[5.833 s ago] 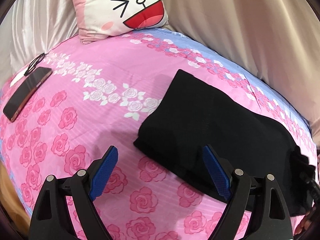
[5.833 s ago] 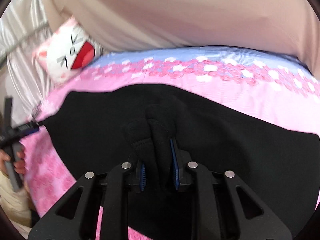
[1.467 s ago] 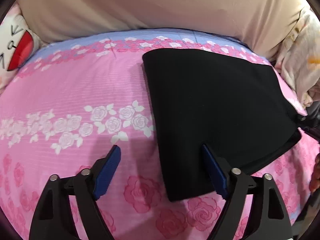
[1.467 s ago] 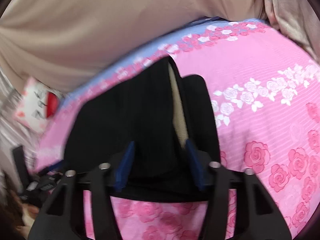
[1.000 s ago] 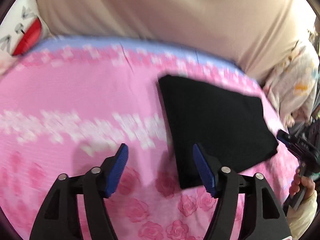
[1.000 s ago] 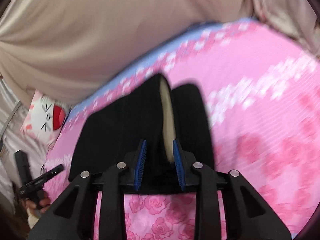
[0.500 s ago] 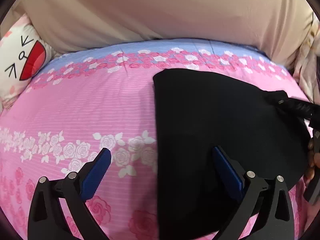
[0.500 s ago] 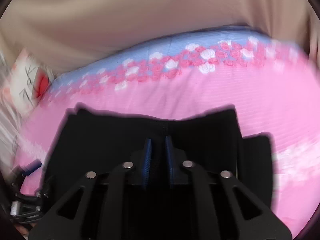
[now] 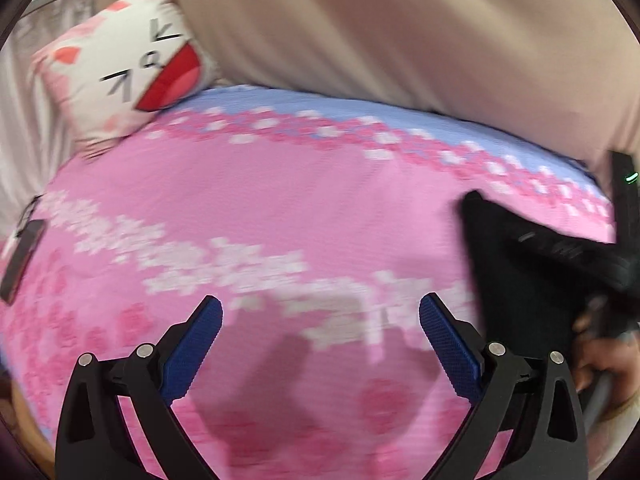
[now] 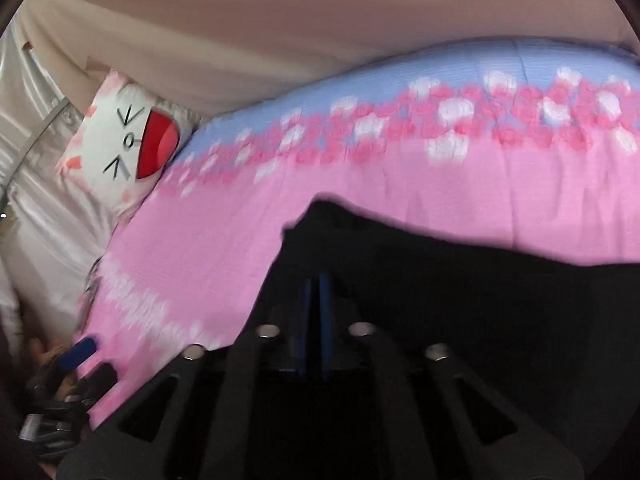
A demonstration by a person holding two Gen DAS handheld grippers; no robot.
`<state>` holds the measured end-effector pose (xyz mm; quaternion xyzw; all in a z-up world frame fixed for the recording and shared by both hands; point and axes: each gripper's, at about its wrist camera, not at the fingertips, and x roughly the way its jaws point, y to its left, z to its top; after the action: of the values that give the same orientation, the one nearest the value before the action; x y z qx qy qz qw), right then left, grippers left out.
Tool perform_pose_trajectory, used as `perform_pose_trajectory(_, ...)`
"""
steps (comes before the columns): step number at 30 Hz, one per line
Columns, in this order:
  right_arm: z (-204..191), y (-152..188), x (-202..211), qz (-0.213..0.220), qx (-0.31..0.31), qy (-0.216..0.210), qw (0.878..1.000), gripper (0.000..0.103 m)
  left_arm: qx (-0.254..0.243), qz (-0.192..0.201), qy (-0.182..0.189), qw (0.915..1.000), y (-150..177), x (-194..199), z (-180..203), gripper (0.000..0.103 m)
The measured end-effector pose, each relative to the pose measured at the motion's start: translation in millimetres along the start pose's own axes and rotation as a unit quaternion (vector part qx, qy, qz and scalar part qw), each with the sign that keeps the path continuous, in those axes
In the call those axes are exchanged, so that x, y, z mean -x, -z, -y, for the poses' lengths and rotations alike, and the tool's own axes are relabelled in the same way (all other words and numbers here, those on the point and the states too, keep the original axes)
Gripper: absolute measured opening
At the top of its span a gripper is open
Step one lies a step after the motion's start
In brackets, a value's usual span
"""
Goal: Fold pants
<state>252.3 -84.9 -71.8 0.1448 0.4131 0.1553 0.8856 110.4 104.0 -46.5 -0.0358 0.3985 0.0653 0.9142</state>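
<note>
left tool wide, empty | right tool clamped on black pants

Left gripper hangs over the pink rose sheet with its jaws spread wide, nothing between the blue pads. They just finished opening up. Black pants lie on the sheet off to the gripper's right, with the right gripper on them and a hand behind. Cartoon pillow sits at the far left, phone at the left edge. All blurry.
</note>
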Motion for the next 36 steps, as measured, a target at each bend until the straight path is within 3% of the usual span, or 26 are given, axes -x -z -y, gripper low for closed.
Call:
perform_pose_trajectory(2, -18, -11, 13, 0.01, -0.007, -0.036, 0.999, 0.009, 0.006, 0.008, -0.019, 0.9998, 4, 3, -17, 0.097)
perform_pose_trajectory(4, -34, -20, 14, 0.026, 0.013, -0.045, 0.999, 0.009, 0.013, 0.009, -0.025, 0.9996, 4, 3, -26, 0.097)
perform_pose_trajectory(5, -38, -23, 6, 0.032, 0.021, -0.038, 0.999, 0.011, 0.018, 0.009, -0.02, 0.9996, 3, 3, -30, 0.097)
perform_pose_trajectory(7, -35, -19, -33, 0.002, 0.031, 0.005, 1.0, 0.023, 0.023, 0.009, -0.005, 0.9997, 0, 4, -29, 0.097)
perform_pose_trajectory(8, -30, -16, -54, -0.024, 0.027, 0.023, 0.999, 0.015, 0.022, 0.01, 0.004, 0.9997, -1, 7, -26, 0.097)
perform_pose_trajectory(9, -38, -23, -55, -0.025, 0.023, 0.028, 0.999, 0.014, 0.02, 0.012, 0.014, 0.9996, -2, 9, -23, 0.097)
perform_pose_trajectory(12, -51, -25, -44, -0.032, 0.002, -0.017, 0.999, 0.019, 0.01, 0.016, 0.034, 0.9993, -7, 14, -10, 0.097)
perform_pose_trajectory(14, -54, -17, -13, 0.009, 0.0, -0.028, 1.0, 0.019, 0.002, 0.021, 0.036, 0.9991, -9, 19, -5, 0.097)
perform_pose_trajectory(16, -35, -3, 40, 0.065, -0.021, -0.036, 0.997, 0.018, -0.005, 0.034, 0.044, 0.9984, -10, 30, -4, 0.097)
perform_pose_trajectory(18, 2, 16, 88, 0.093, -0.044, -0.013, 0.995, 0.021, -0.016, 0.041, 0.053, 0.9976, -8, 37, 0, 0.097)
perform_pose_trajectory(21, 61, 48, 124, 0.086, -0.062, 0.057, 0.993, 0.032, -0.035, 0.036, 0.071, 0.9962, -4, 37, 19, 0.097)
perform_pose_trajectory(22, 95, 65, 130, 0.072, -0.077, 0.096, 0.99, 0.029, -0.042, 0.028, 0.087, 0.9949, -3, 34, 32, 0.097)
perform_pose_trajectory(23, 123, 79, 142, 0.085, -0.1, 0.072, 0.989, 0.0, -0.047, 0.021, 0.096, 0.994, -2, 32, 42, 0.097)
perform_pose_trajectory(25, 147, 94, 172, 0.101, -0.179, 0.039, 0.978, 0.0, -0.062, 0.01, 0.111, 0.9918, 0, 30, 64, 0.097)
perform_pose_trajectory(26, 146, 96, 189, 0.115, -0.188, 0.051, 0.974, 0.004, -0.076, 0.006, 0.116, 0.9903, 3, 31, 78, 0.097)
perform_pose_trajectory(28, 132, 98, 217, 0.141, -0.139, 0.069, 0.978, 0.007, -0.105, 0.008, 0.118, 0.9875, 8, 35, 103, 0.097)
perform_pose_trajectory(31, 136, 110, 238, 0.144, -0.128, 0.086, 0.977, 0.008, -0.135, 0.011, 0.112, 0.9844, 16, 42, 127, 0.097)
perform_pose_trajectory(32, 142, 115, 241, 0.14, -0.134, 0.088, 0.977, 0.013, -0.141, 0.011, 0.109, 0.984, 17, 43, 131, 0.097)
perform_pose_trajectory(34, 159, 130, 241, 0.128, -0.151, 0.082, 0.977, 0.032, -0.151, 0.012, 0.098, 0.9836, 23, 44, 139, 0.097)
perform_pose_trajectory(36, 166, 140, 238, 0.129, -0.16, 0.058, 0.977, 0.037, -0.152, 0.006, 0.089, 0.9843, 26, 40, 144, 0.097)
